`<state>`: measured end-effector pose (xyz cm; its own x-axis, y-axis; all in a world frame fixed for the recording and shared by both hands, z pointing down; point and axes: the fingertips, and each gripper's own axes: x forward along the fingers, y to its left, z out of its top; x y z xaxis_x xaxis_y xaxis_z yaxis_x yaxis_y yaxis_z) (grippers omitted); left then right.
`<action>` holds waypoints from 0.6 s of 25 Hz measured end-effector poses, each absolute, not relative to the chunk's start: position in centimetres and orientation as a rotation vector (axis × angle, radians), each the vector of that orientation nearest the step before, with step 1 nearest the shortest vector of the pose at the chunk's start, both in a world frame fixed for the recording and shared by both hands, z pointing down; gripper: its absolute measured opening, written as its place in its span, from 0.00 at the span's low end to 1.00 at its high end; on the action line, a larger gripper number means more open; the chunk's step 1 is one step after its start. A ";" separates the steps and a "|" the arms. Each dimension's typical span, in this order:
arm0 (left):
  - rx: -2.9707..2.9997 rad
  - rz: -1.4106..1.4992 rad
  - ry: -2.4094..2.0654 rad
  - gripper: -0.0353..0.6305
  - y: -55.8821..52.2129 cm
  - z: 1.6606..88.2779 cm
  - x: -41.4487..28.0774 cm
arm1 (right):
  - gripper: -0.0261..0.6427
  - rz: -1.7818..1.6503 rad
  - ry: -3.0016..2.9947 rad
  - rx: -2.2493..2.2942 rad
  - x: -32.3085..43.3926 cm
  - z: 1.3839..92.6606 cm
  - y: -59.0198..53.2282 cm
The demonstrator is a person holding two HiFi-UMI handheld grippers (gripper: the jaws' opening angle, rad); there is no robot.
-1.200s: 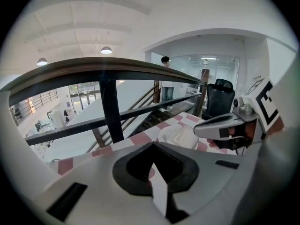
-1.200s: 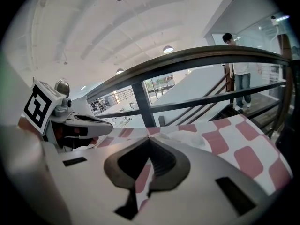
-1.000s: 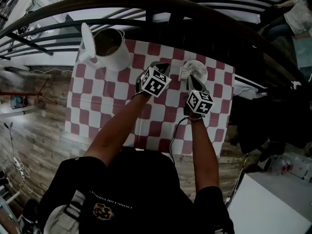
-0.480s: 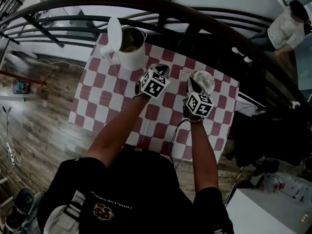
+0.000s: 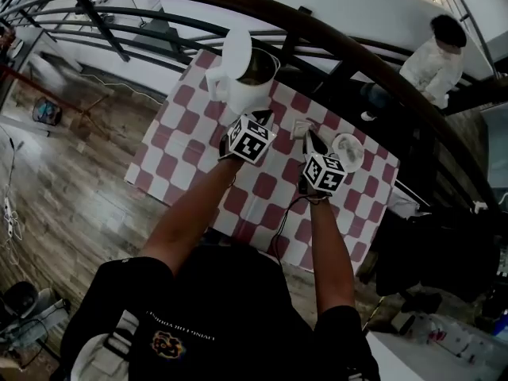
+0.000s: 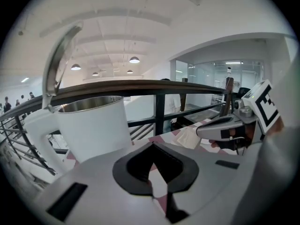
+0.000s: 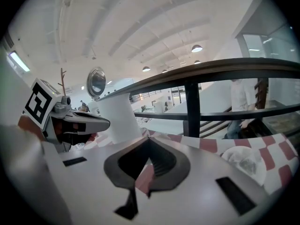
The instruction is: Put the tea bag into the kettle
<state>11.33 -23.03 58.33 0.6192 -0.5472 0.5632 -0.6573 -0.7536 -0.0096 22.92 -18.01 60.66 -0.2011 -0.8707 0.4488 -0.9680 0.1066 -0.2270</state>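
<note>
The white kettle [image 5: 248,82] stands at the far edge of the checked table with its lid [image 5: 236,50] flipped up; the left gripper view shows it large, the kettle [image 6: 91,125] with a steel rim. My right gripper [image 5: 309,136] is shut on the pale tea bag [image 5: 302,125], lifted over the cloth right of the kettle. In the left gripper view the tea bag [image 6: 190,136] hangs at the tip of that gripper. My left gripper [image 5: 266,116] is shut with nothing in it, just before the kettle. The right gripper view shows the kettle [image 7: 117,118] ahead to the left.
A small plate [image 5: 348,151] holding crumpled white wrapping lies right of my right gripper. The red and white checked cloth [image 5: 182,133] covers the table. A dark railing [image 5: 333,42] runs right behind the kettle. A person in white [image 5: 432,62] stands beyond it.
Both grippers have moved left across the table, away from the plate and toward the kettle. The tea bag has travelled along at the right gripper's tip.
</note>
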 end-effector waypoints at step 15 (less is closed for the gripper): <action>2.499 0.782 -1.235 0.05 -23.5 58.0 -1.3 | 0.06 0.668 -2.309 1.612 11.5 60.4 -20.6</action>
